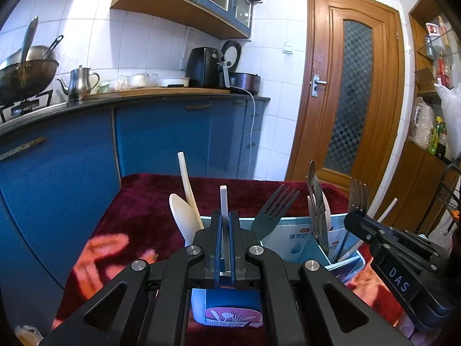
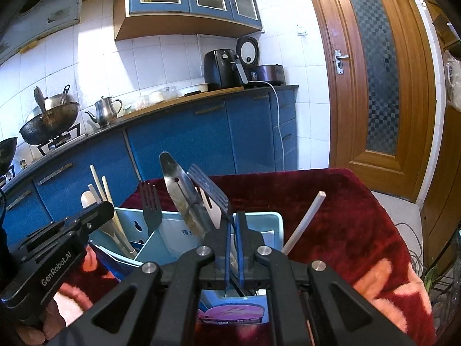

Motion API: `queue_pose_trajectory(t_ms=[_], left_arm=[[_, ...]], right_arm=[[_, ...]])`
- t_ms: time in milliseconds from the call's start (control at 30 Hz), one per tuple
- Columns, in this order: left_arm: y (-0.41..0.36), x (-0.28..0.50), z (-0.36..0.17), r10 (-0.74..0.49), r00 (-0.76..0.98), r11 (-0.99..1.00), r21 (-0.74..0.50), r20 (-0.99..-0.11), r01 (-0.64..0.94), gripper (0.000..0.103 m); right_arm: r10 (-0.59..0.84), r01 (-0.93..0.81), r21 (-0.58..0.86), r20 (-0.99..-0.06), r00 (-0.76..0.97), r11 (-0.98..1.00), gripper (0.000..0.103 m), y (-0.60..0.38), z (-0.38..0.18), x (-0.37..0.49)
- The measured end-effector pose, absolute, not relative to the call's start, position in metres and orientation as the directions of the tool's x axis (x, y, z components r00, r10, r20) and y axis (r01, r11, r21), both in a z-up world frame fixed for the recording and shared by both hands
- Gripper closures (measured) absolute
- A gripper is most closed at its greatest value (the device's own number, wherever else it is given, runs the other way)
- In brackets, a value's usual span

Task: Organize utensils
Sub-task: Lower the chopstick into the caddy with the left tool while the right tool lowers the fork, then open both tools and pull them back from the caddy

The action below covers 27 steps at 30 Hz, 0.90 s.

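Both tongs are clamped: left gripper (image 1: 226, 216) on a white chopstick (image 1: 224, 199), right gripper (image 2: 232, 222) on a dark fork (image 2: 210, 189), over the blue holder (image 2: 259, 219) on red cloth (image 2: 345, 216).

On the side of the right gripper (image 1: 355, 219), over at the right of my left camera, I read "DAS" in pale letters, turned sideways on its black body. From my right camera, the left gripper (image 2: 106, 206) at the near left carries "GenRobot.AI" in white along its black arm. The light blue utensil holder (image 1: 288, 230) has a white card tucked in it with blue Chinese characters; I cannot make them out for sure. The pink label low on its near face shows only utensil drawings, no words I can read
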<state>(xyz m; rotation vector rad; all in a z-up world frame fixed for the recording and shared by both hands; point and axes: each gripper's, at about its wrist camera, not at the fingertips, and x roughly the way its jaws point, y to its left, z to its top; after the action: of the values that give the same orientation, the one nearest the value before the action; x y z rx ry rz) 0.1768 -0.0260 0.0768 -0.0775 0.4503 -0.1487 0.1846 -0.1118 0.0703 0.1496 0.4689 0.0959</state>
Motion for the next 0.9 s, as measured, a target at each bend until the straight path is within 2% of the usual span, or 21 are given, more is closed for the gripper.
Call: queue_pose_trajectory(t_ms=[100, 133, 200, 300, 400, 767, 900], left_arm=[[-0.026, 0.177, 0.077, -0.164, 0.888, 0.986, -0.107, -0.43, 0.13, 0.097], [-0.027, 0.177, 0.077, -0.164, 0.885, 0.986, -0.105, -0.435, 0.131, 0.095], [-0.028, 0.178, 0.078, -0.165, 0.88, 0.986, -0.102, -0.445, 0.133, 0.082], [-0.029, 0.175, 0.08, -0.158, 0.883, 0.987, -0.09, -0.443, 0.132, 0.075], [-0.027, 0.169, 0.085, -0.162, 0.889, 0.987, -0.088, -0.429, 0.137, 0.072], [-0.015, 0.135, 0.108, -0.158, 0.904, 0.987, -0.089, -0.398, 0.134, 0.069], [-0.01, 0.114, 0.114, -0.153, 0.905, 0.988, -0.081, -0.396, 0.131, 0.069]], right_arm=[[0.133, -0.057, 0.179, -0.45, 0.883, 0.982, 0.097, -0.113, 0.07, 0.186], [0.138, -0.058, 0.186, -0.454, 0.88, 0.981, 0.095, -0.113, 0.069, 0.187], [0.145, -0.06, 0.195, -0.454, 0.879, 0.979, 0.088, -0.114, 0.069, 0.187], [0.152, -0.067, 0.201, -0.448, 0.881, 0.977, 0.081, -0.113, 0.071, 0.184], [0.16, -0.074, 0.208, -0.436, 0.886, 0.975, 0.081, -0.113, 0.074, 0.179], [0.185, -0.11, 0.218, -0.36, 0.914, 0.97, 0.08, -0.106, 0.106, 0.146], [0.195, -0.13, 0.21, -0.327, 0.925, 0.969, 0.076, -0.101, 0.121, 0.125]])
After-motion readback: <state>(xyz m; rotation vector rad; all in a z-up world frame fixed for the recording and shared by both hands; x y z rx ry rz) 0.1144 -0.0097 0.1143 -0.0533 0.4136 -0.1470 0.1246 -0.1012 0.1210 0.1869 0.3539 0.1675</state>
